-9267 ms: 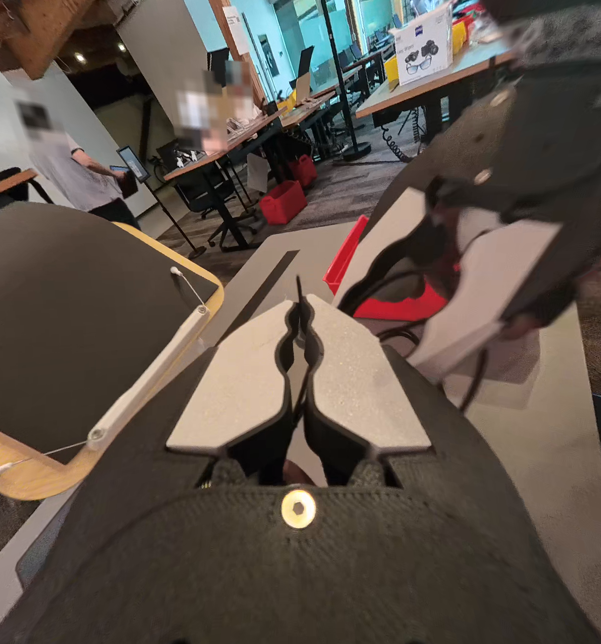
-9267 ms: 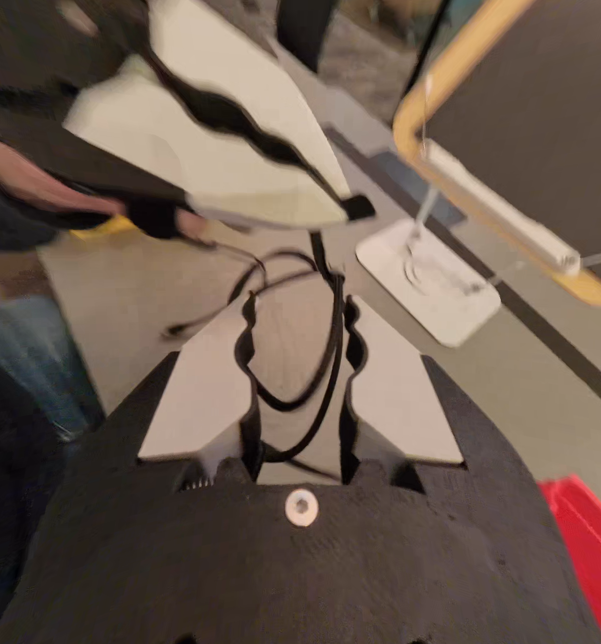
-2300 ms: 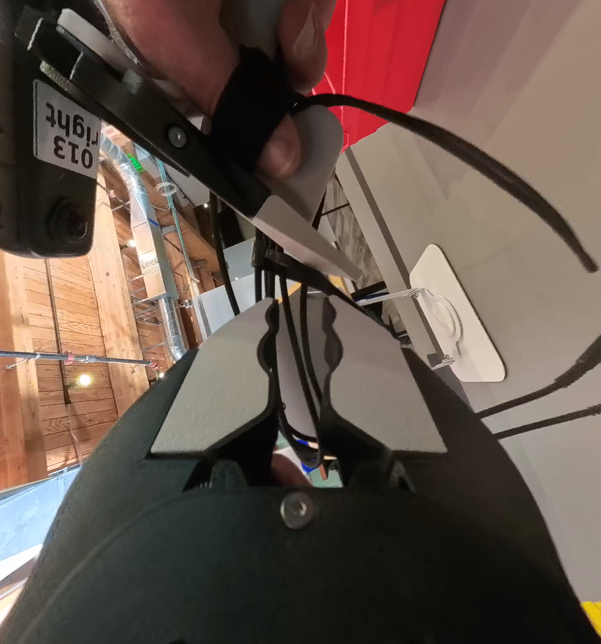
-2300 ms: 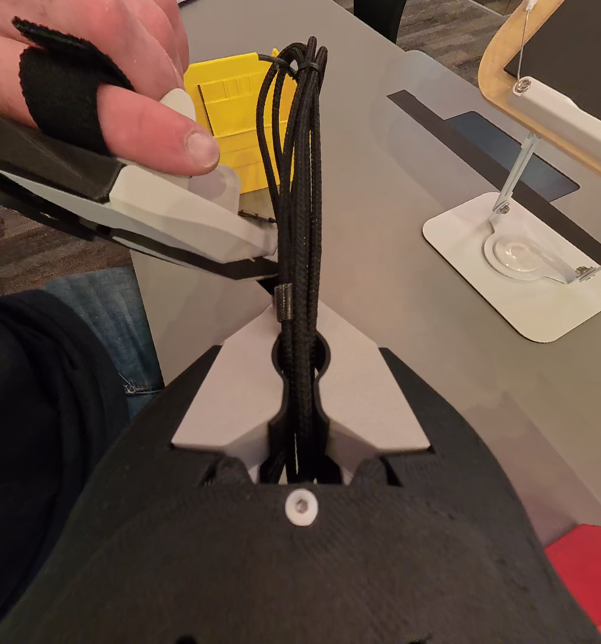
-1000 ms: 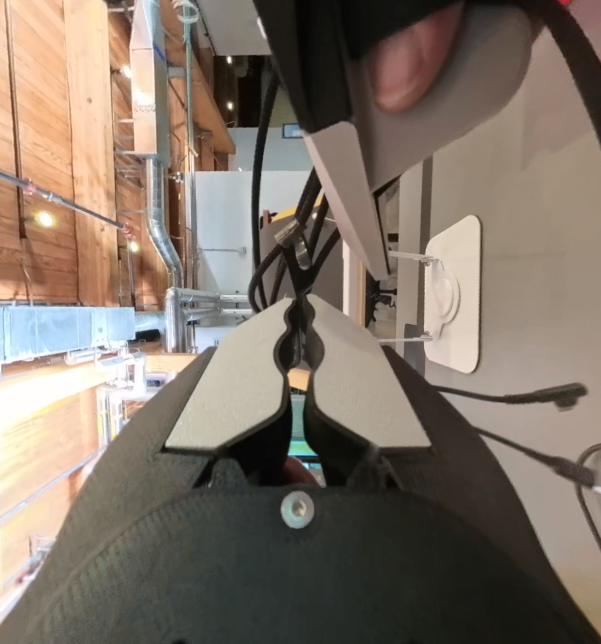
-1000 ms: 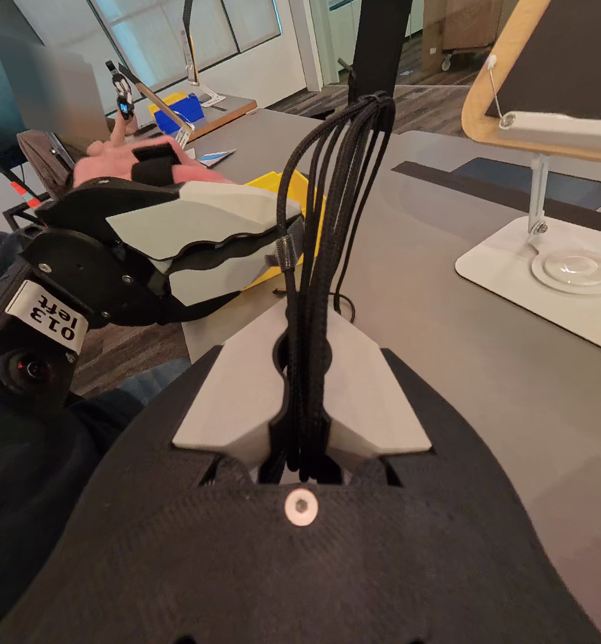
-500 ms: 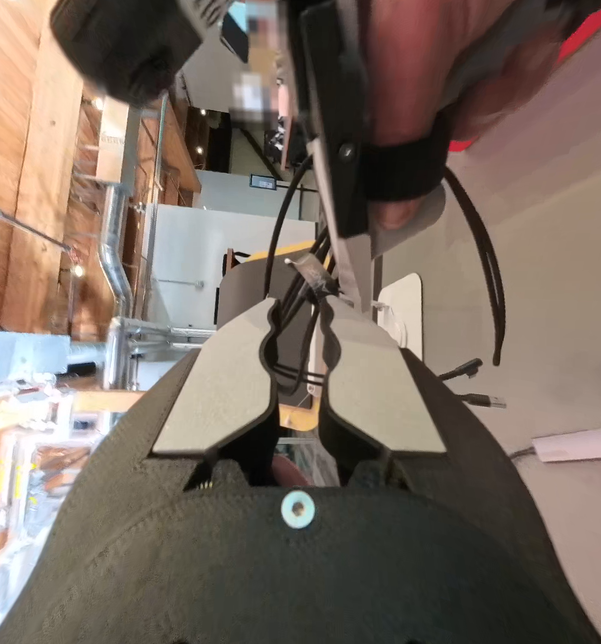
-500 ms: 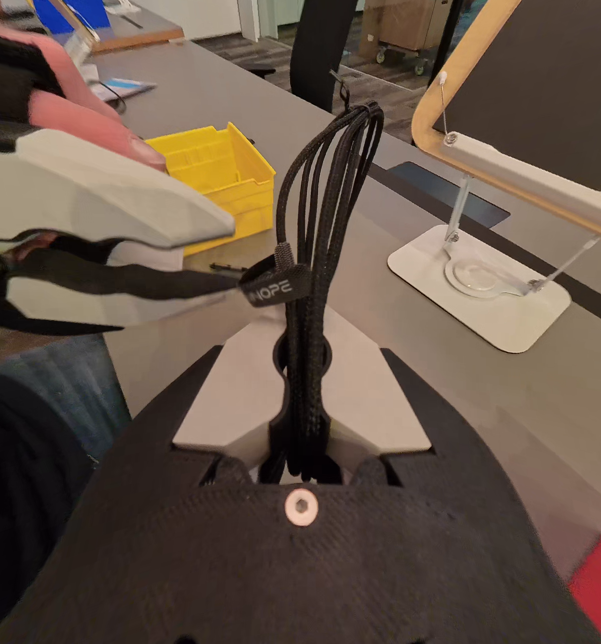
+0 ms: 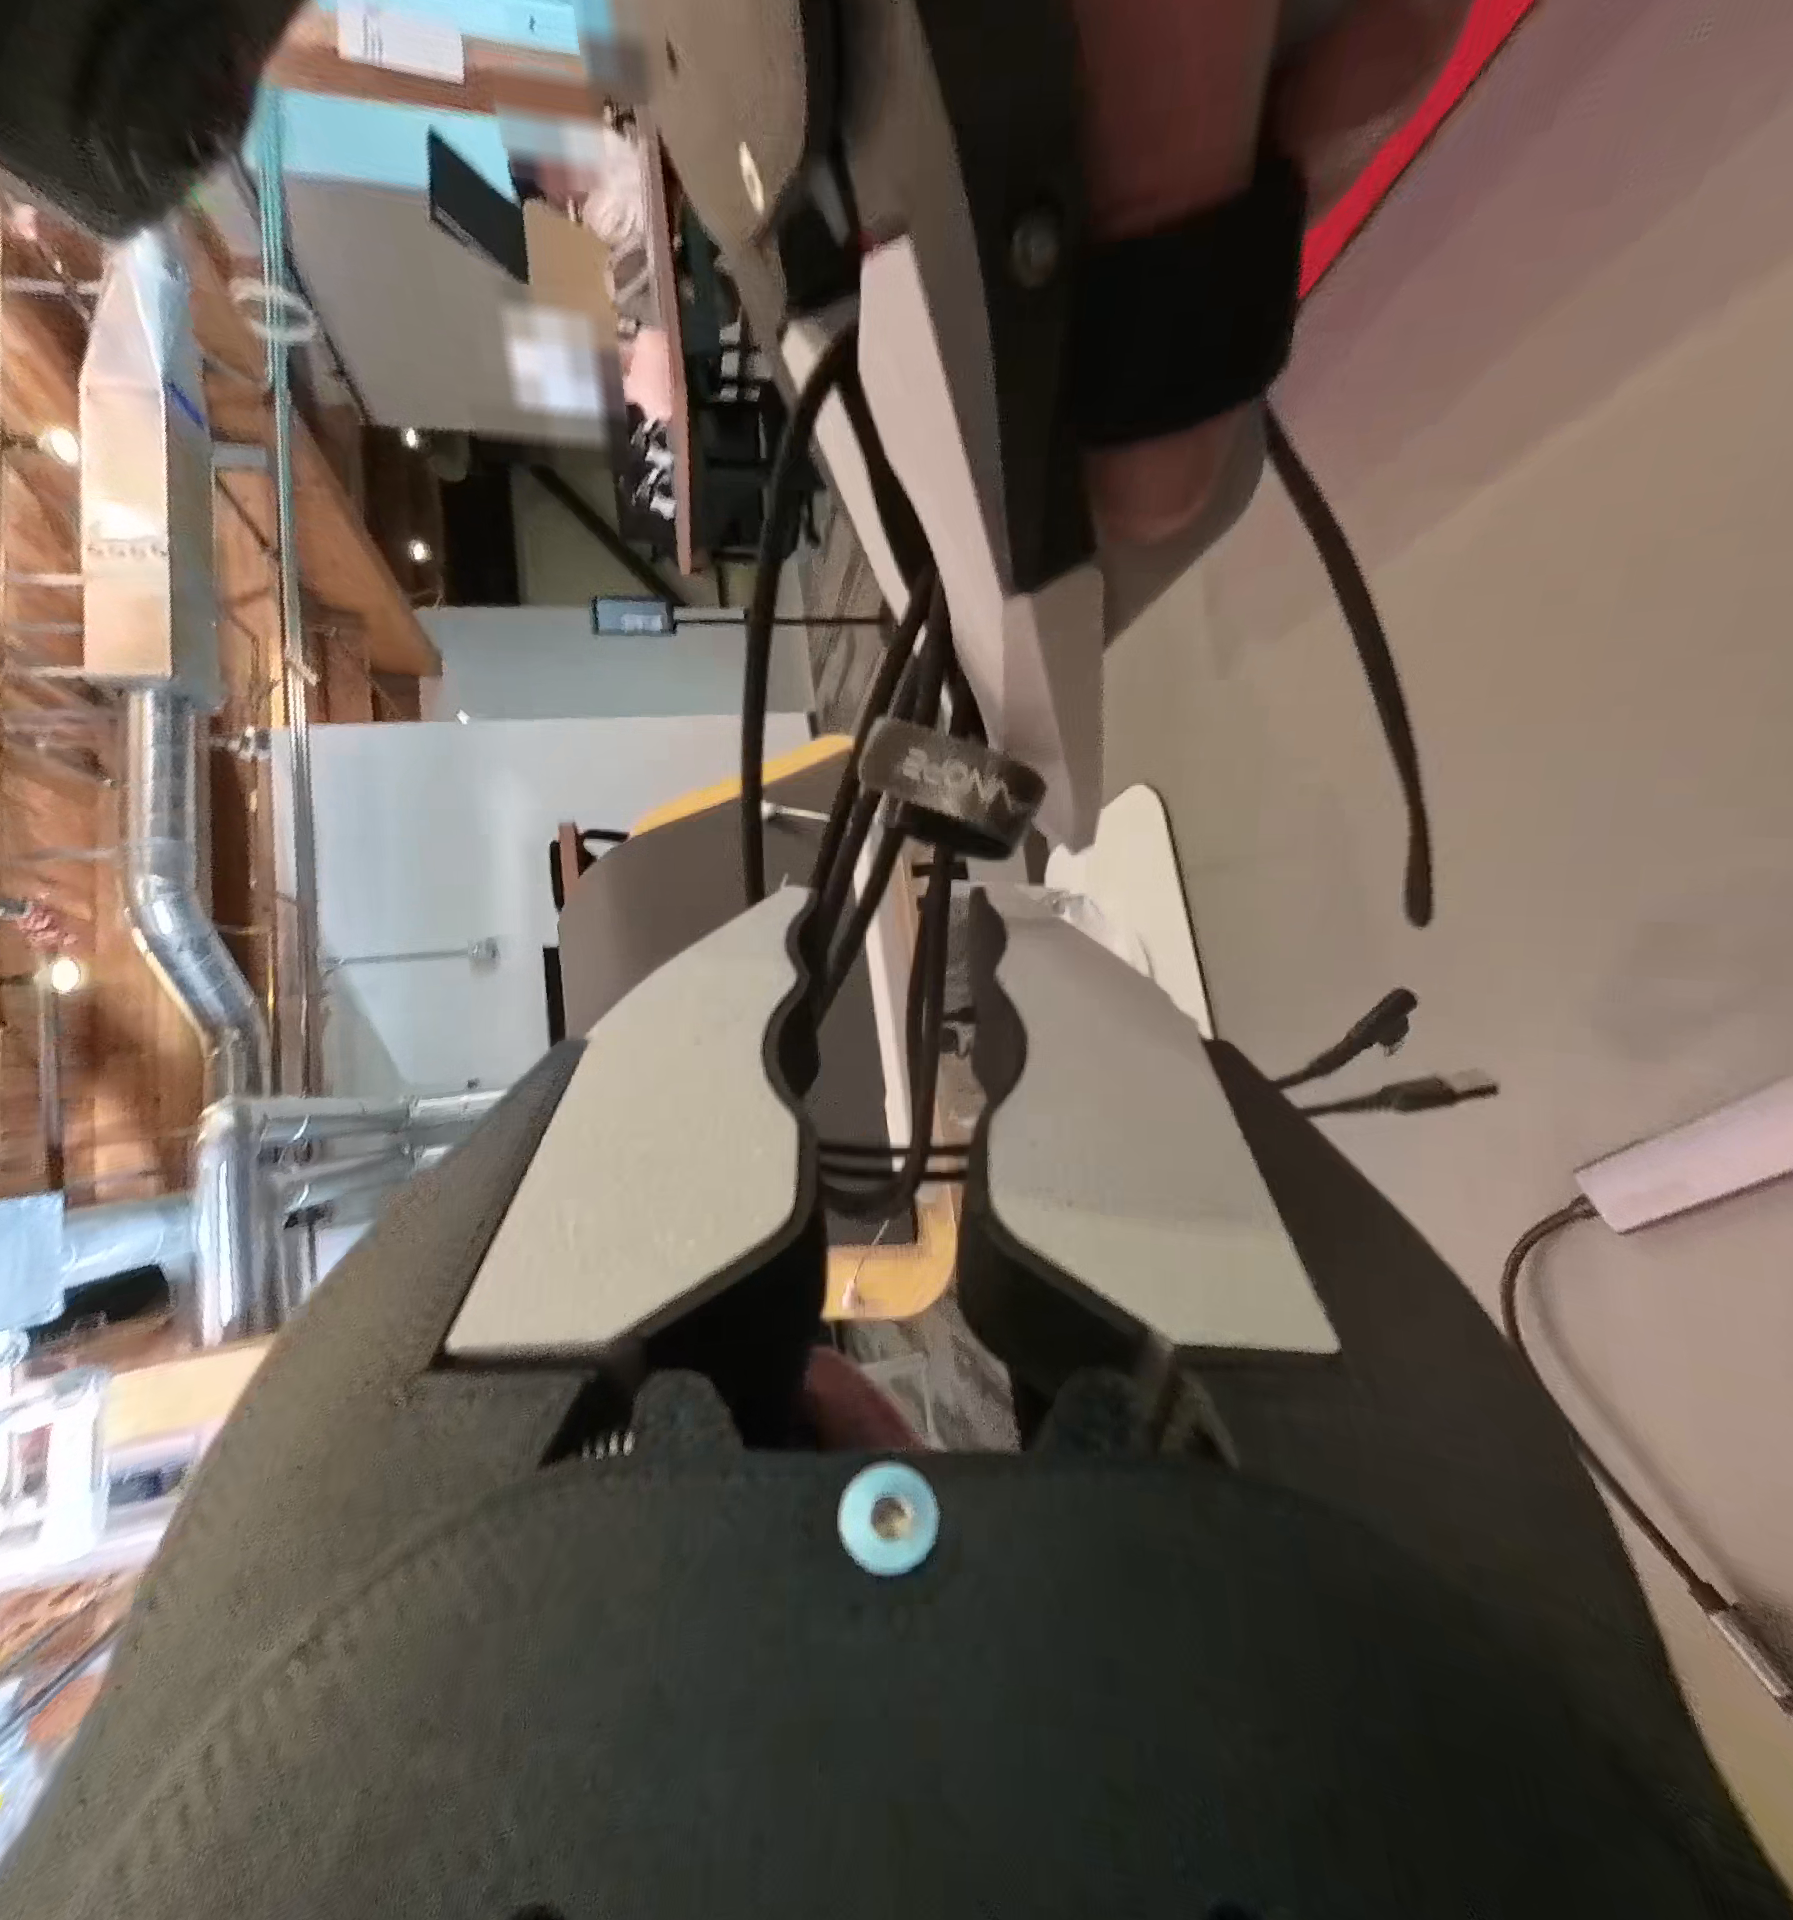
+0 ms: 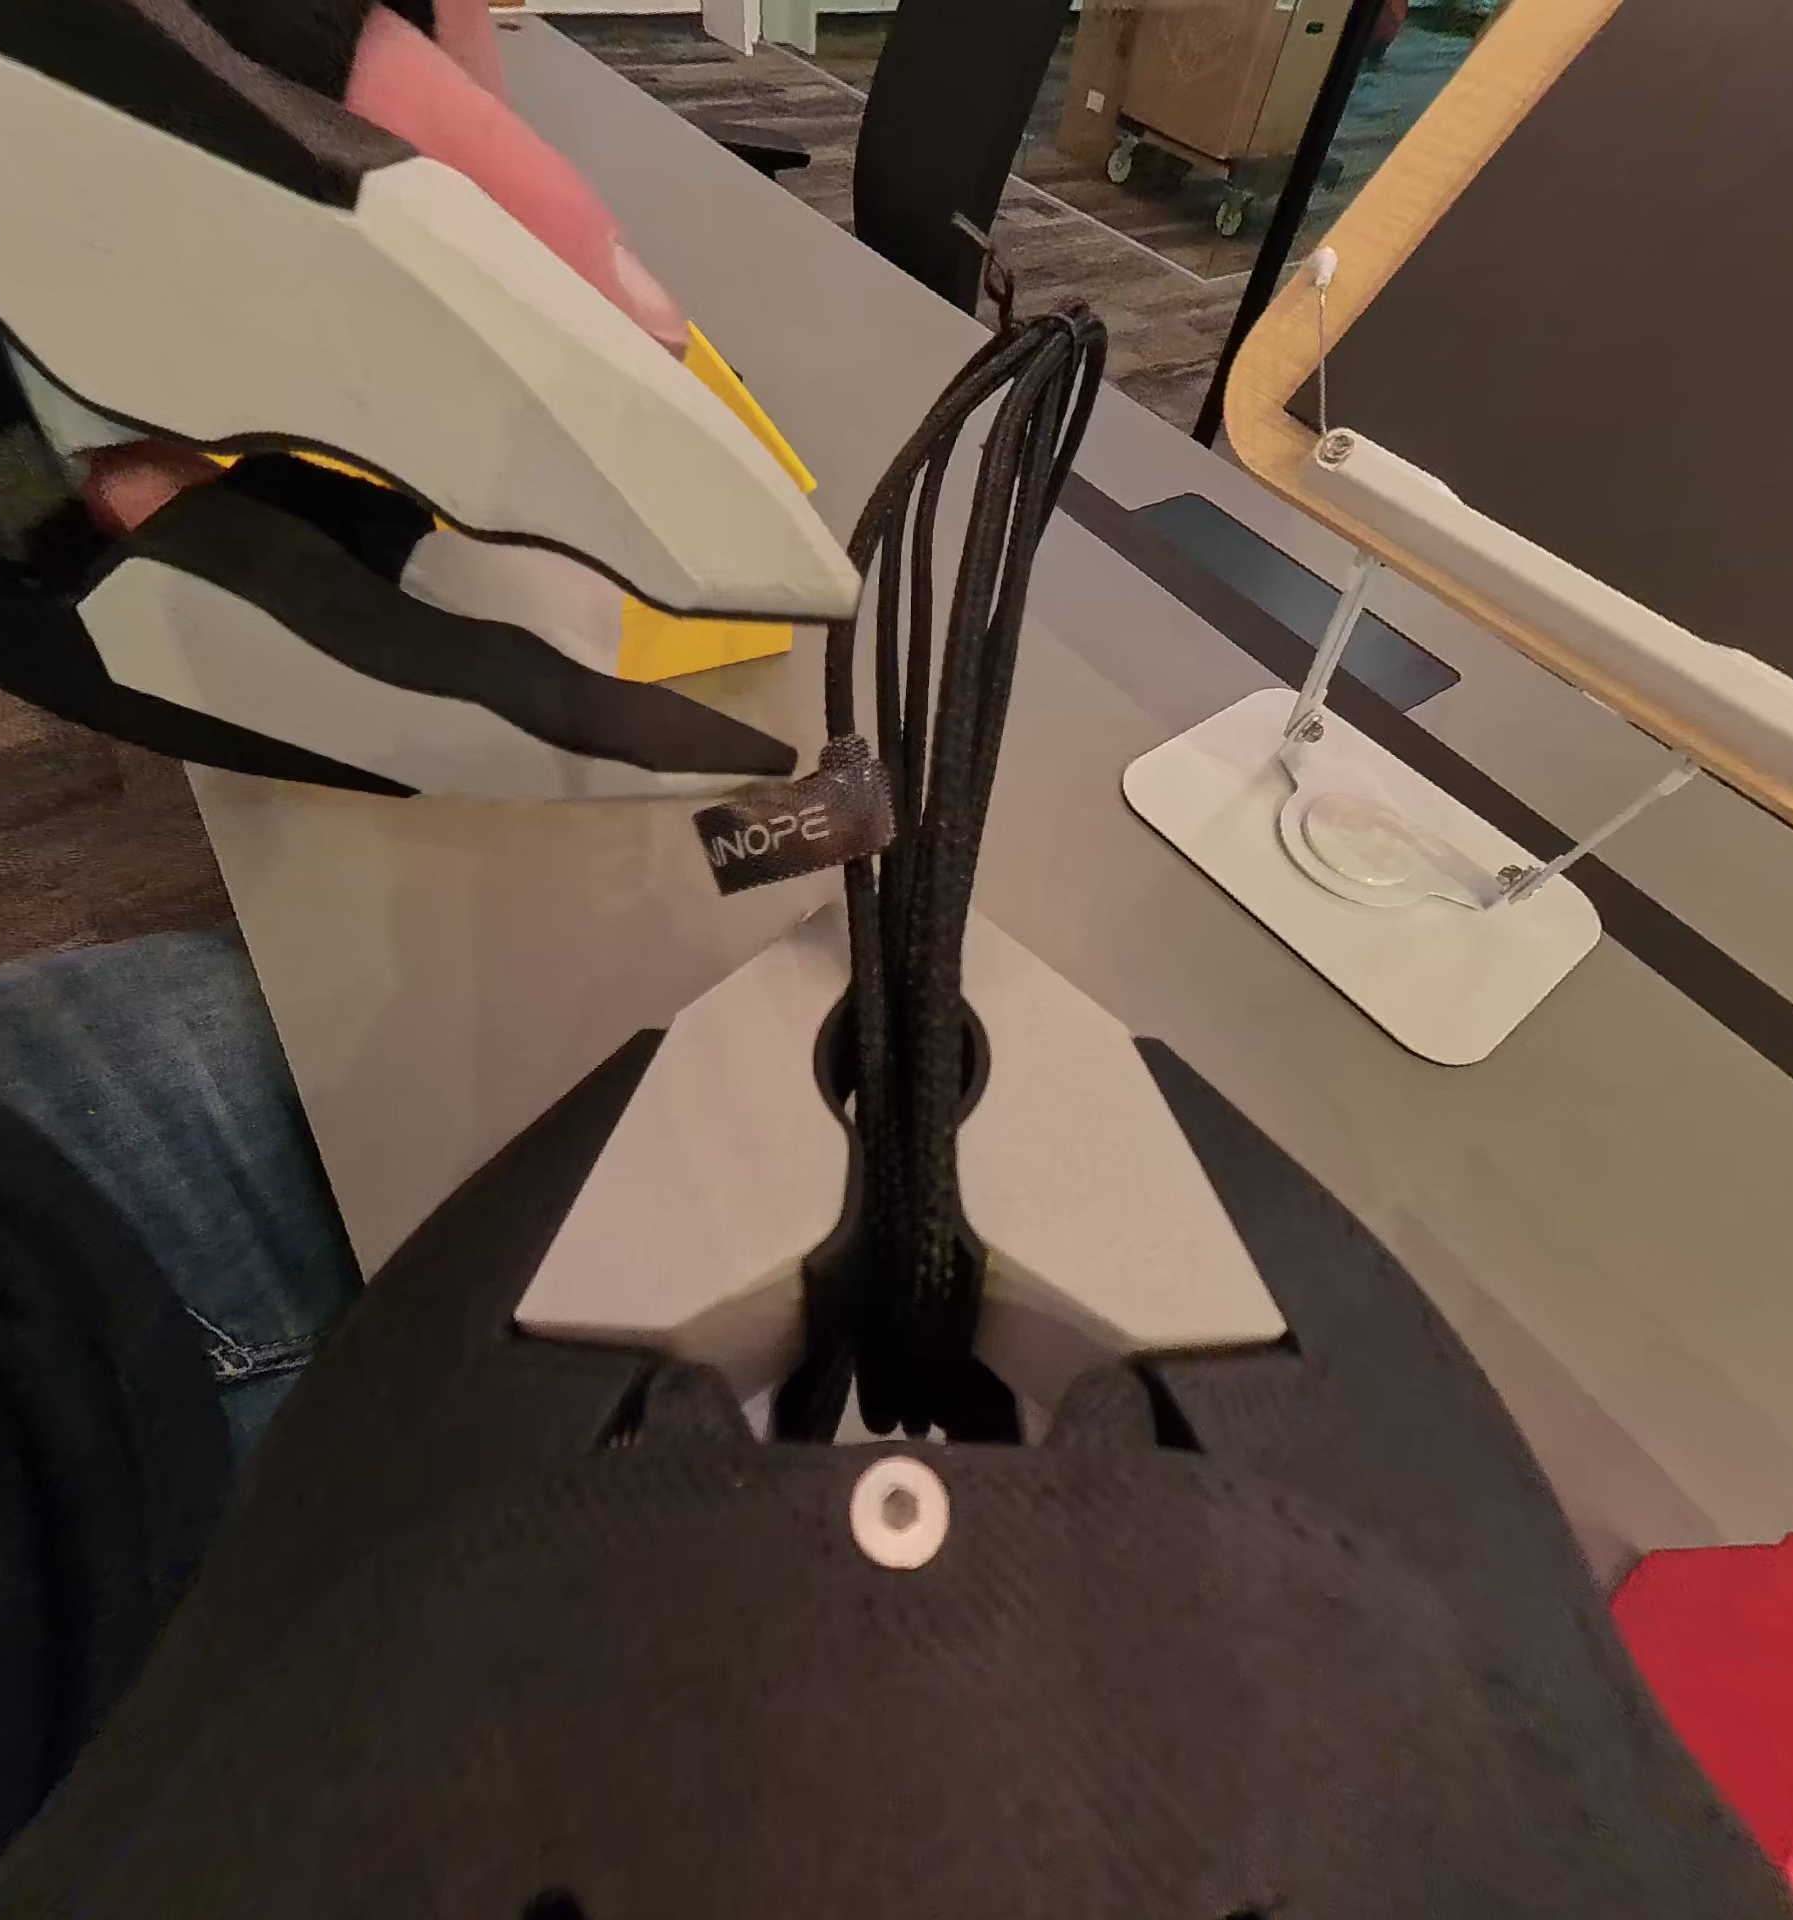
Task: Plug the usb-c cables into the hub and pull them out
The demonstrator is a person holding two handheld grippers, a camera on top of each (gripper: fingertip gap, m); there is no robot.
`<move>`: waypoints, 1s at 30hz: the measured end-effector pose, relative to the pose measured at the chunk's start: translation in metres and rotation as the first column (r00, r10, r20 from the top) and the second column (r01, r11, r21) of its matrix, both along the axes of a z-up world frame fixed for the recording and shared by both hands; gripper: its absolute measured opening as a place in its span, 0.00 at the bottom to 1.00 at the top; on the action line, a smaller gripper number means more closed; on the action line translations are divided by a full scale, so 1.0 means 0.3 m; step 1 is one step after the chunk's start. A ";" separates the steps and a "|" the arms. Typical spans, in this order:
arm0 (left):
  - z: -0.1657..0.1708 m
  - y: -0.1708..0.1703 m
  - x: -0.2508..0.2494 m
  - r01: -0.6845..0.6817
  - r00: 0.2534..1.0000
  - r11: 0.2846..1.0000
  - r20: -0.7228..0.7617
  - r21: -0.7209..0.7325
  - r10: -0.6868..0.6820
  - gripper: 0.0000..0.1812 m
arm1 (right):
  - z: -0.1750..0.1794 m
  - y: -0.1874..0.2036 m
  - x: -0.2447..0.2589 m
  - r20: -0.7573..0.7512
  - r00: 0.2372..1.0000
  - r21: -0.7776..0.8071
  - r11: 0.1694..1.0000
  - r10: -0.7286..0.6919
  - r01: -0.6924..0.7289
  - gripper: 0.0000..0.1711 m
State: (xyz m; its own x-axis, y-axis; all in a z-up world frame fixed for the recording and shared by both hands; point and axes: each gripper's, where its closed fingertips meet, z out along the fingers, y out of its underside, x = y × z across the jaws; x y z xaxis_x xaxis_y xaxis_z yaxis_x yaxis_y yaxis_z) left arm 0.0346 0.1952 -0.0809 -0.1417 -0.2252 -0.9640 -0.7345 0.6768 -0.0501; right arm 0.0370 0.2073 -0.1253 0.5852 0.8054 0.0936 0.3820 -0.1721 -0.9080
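Right gripper [image 10: 900, 997] fingers clamp black cable bundle [image 10: 959, 644] upright above grey surface [image 10: 1235, 1164]. Left gripper [image 10: 819, 686] fingers parted beside strap [image 10: 798, 826], seemingly not touching it.

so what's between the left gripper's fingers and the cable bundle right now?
Only the loose strap tab sticking out from the cable bundle, just off the open left gripper. The right wrist view shows it.

Black strap [image 10: 804, 826] around cable bundle [image 10: 933, 727] bears white lettering, no other legible writing
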 end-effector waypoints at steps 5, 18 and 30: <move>-0.012 -0.001 0.029 0.022 0.999 0.990 -0.046 -0.139 -0.028 0.09 | 0.009 -0.006 -0.001 0.018 1.000 0.022 1.000 0.000 -0.001 0.00; -0.022 -0.051 0.055 0.126 0.990 0.819 0.117 -0.560 -0.073 0.07 | 0.003 -0.023 -0.001 0.092 0.995 0.104 0.993 0.042 -0.052 0.00; -0.041 -0.091 0.053 0.165 0.986 0.823 0.082 -0.544 -0.144 0.02 | -0.010 -0.062 0.009 0.100 0.986 0.098 0.984 0.137 -0.147 0.00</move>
State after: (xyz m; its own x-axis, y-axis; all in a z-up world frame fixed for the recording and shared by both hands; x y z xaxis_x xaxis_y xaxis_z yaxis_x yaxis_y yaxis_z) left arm 0.0505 0.1678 -0.0934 -0.1878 -0.6950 -0.6941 -0.6129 0.6351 -0.4701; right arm 0.0397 0.1889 -0.1284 0.4506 0.8626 0.2299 0.4786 -0.0161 -0.8779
